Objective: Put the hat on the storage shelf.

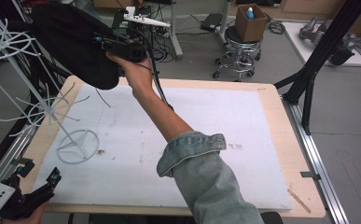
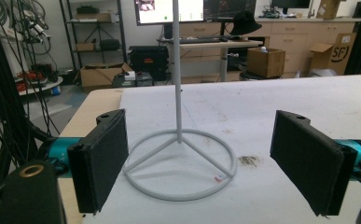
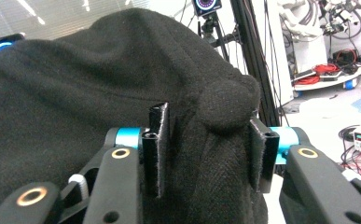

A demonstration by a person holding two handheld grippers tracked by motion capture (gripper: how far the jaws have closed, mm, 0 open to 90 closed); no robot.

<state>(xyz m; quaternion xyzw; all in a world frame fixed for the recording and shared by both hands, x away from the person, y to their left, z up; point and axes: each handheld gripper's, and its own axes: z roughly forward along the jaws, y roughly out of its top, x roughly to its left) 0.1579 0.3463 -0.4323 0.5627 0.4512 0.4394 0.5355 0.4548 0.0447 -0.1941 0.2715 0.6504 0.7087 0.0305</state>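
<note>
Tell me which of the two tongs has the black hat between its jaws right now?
The right tongs, raised beside the white rack, hold the black hat; the left tongs gape empty.

I count two grippers: my left gripper [image 1: 52,179] at the lower left of the high view, and my right gripper [image 3: 211,154], one in each hand. There is one black knit hat [image 1: 71,42] at the upper left of the high view, with one round pom-pom [image 3: 225,105] on it near the middle of the right gripper view. One white wire stand [image 1: 78,146] sits at the left, with one ring base [image 2: 180,163] and one upright pole [image 2: 177,70]. I count one white mat [image 1: 215,140] on one wooden table [image 1: 285,140]. Behind, at the upper right, there is one stool [image 1: 239,46] carrying one cardboard box [image 1: 252,23].
</note>
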